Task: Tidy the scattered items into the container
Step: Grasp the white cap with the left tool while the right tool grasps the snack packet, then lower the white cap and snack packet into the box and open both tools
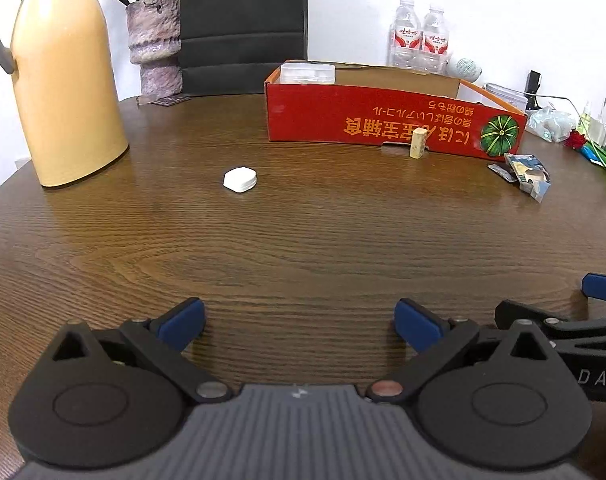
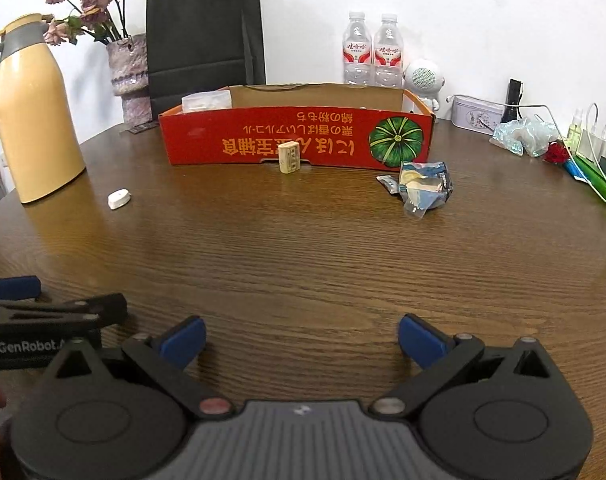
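My left tool [image 1: 299, 322] sits low over the near part of the table [image 1: 303, 240], its blue pads spread wide with nothing between them. My right tool [image 2: 301, 338] is the same, wide and empty, just to the right of the left one; I can see each from the other's camera at the frame edge. Ahead of both I have a broad stretch of bare wood to move through.

The red cardboard box [image 2: 299, 136] lies across the far middle of the table, open at the top, its long printed wall facing me. A clear plastic case [image 2: 207, 101] rests inside at its far left corner. A small beige block [image 2: 289, 157] stands upright just in front of the box's near wall. A white cap-like piece [image 1: 240, 179] lies alone on open wood, left of the box and right of the yellow thermos jug [image 1: 69, 80]. A crumpled blue wrapper [image 2: 423, 186] lies near the box's right near corner. Clutter crowds the table's far right edge
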### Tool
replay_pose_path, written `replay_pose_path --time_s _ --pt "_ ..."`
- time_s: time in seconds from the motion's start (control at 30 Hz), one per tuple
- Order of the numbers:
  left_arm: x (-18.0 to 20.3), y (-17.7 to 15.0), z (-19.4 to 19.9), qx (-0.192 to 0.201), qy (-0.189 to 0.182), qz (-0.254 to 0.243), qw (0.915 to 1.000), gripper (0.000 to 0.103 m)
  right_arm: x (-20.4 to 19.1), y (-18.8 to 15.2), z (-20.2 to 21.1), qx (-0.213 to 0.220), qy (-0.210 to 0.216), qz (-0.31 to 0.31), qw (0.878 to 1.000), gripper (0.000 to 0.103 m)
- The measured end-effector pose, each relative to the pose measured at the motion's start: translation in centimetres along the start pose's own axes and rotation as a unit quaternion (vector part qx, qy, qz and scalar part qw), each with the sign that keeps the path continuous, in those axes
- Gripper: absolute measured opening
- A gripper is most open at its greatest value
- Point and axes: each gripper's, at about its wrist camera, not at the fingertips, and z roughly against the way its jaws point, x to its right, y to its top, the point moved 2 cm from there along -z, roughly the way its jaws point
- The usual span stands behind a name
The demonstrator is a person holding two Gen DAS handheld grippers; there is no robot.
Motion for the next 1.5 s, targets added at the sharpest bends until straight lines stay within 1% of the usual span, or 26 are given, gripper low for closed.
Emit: replay_pose_path --time_s 0.03,0.07,0.1,0.13,0.17,0.23,0.27,0.33,0.37,0.43,0.47,0.57,0.7,0.73,0.77,0.8,0.87,0.93,1.0,1.07,1.17,1.23,1.3,1.37,1.43,1.5 --pt "-0.3 0.3 0.0 0.003 -0.021 -0.003 0.9998 0.103 0.2 0.1 0.0 0.002 0.005 -0.004 1.0 0.103" --pt "-1.0 0.8 0.1 0.011 -0.038 0.003 0.9992 0.102 0.7 0.3 0.0 0.009 0.014 -0.016 1.0 0.1" --pt "-2.0 1.7 0.0 0.02 -0.042 0.013 0.9988 0.097 1.5 0.6 0.0 0.018 0.024 -0.03 0.999 0.097" --pt "-3.1 2.7 -0.2 0.027 -0.039 0.02 0.9987 0.092 2.3 1.1 -0.1 0.024 0.023 -0.038 0.999 0.092" --pt "-4.1 3.9 -0.8 0.03 -0.038 0.023 0.9986 0.085 2.9 1.8 -0.3 0.026 0.013 -0.042 0.999 0.092" --pt "-5.4 6.0 -2.8 0.017 -0.044 0.011 0.9988 0.079 4.7 3.6 -1.0 0.034 -0.013 -0.045 0.998 0.092" --pt "-6.0 7.0 -4.1 0.005 -0.035 0.012 0.9993 0.073 5.6 4.5 -1.4 0.04 -0.022 -0.048 0.998 0.092" --pt "-6.7 8.0 -5.9 -0.003 -0.027 0.019 0.9994 0.061 7.1 6.3 -2.8 0.049 -0.039 -0.053 0.997 0.092" --pt "-6.8 8.5 -6.8 -0.008 -0.029 0.023 0.9993 0.054 7.8 7.1 -3.7 0.048 -0.048 -0.054 0.996 0.091" --pt "-6.6 8.8 -8.0 -0.019 -0.039 0.019 0.9989 0.052 9.0 8.2 -5.7 0.038 -0.061 -0.059 0.996 0.086" --pt "-6.4 8.8 -8.3 -0.015 -0.041 0.015 0.9989 0.052 9.5 8.5 -6.6 0.031 -0.063 -0.062 0.996 0.085" --pt "-5.9 8.8 -8.8 -0.005 -0.03 -0.008 0.9995 0.03 10.5 9.2 -8.7 0.011 -0.058 -0.077 0.995 0.079" --pt "-6.3 9.0 -9.0 0.0 -0.041 -0.002 0.9992 0.029 11.1 9.7 -9.6 0.016 -0.054 -0.087 0.995 0.077" --pt "-6.2 9.0 -9.1 0.002 -0.042 -0.003 0.9991 0.029 11.2 9.7 -9.8 0.016 -0.055 -0.089 0.994 0.07" --pt "-6.1 9.0 -9.1 0.005 -0.041 -0.004 0.9991 0.028 11.2 9.6 -10.0 0.014 -0.052 -0.089 0.995 0.06" --pt "-6.0 8.9 -9.1 0.01 -0.043 -0.007 0.999 0.028 11.1 9.5 -10.0 0.02 -0.057 -0.081 0.995 0.056" --pt "-5.6 8.7 -9.0 0.014 -0.05 -0.012 0.9986 0.028 10.7 9.3 -10.1 0.022 -0.066 -0.06 0.996 0.04" --pt "-5.2 8.7 -8.5 0.019 -0.059 -0.017 0.998 0.028 10.4 9.3 -9.9 0.025 -0.057 -0.05 0.997 0.022" --pt "-4.7 8.8 -7.6 0.034 -0.05 -0.022 0.9979 0.028 10.3 9.3 -9.3 0.037 -0.056 -0.045 0.997 0.021" --pt "-4.3 8.8 -6.2 0.052 -0.041 -0.021 0.9976 0.028 10.0 9.3 -8.4 0.05 -0.059 -0.038 0.996 0.017" --pt "-3.4 8.2 -3.2 0.079 -0.04 -0.01 0.996 0.028 9.1 9.1 -5.9 0.067 -0.063 -0.034 0.995 0.017" --pt "-2.0 7.0 -1.5 0.085 -0.036 -0.021 0.9955 0.028 8.0 8.1 -3.4 0.08 -0.044 -0.044 0.995 0.017" --pt "-0.5 5.2 0.0 0.077 -0.048 -0.024 0.9956 0.028 6.4 6.3 -1.1 0.074 -0.009 -0.056 0.996 0.017" --pt "1.0 3.3 1.6 0.066 -0.08 -0.022 0.9944 0.028 4.1 3.9 1.1 0.061 0.031 -0.05 0.996 0.017" --pt "2.5 1.4 3.3 0.059 -0.104 -0.032 0.9923 0.028 2.2 1.7 2.8 0.05 0.047 -0.035 0.997 0.017" --pt "3.8 0.1 4.3 0.063 -0.111 -0.054 0.9903 0.028 0.7 0.1 3.9 0.046 0.056 -0.013 0.997 0.017"
